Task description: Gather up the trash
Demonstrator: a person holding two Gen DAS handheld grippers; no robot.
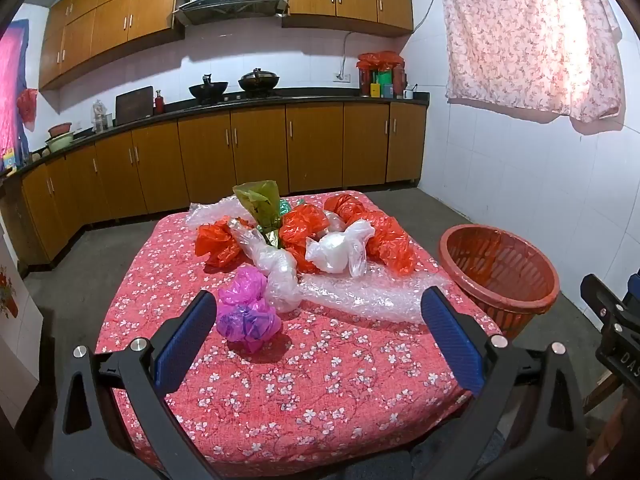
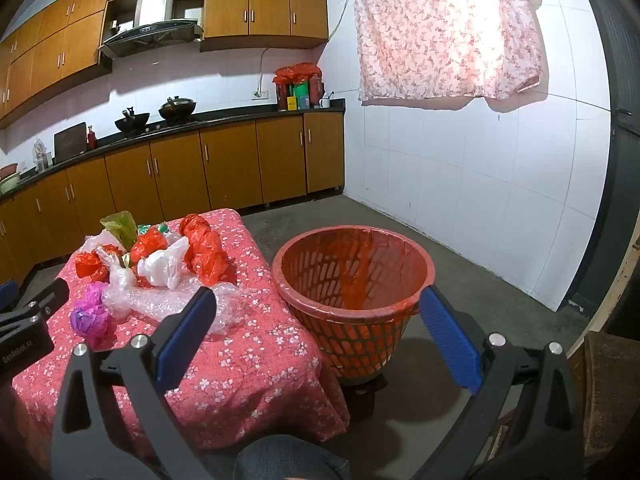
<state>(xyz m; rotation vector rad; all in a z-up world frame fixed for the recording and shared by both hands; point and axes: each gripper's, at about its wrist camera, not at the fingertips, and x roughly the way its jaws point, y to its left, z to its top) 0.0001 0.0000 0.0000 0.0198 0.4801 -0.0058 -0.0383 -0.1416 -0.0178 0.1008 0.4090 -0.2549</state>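
both the left gripper (image 1: 316, 320) and right gripper (image 2: 316, 320) gape empty; the pink bag (image 1: 247, 312) looks light, soft, slippery; pinch its crumpled middle

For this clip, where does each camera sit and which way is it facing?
Left wrist: on the left gripper, tilted down over the table toward the pile of bags; its open blue fingers show, and the right gripper at the edge.
Right wrist: on the right gripper, aimed at the red basket beside the table; open fingers and a knee show.
Shared: table, bags, basket, kitchen cabinets.
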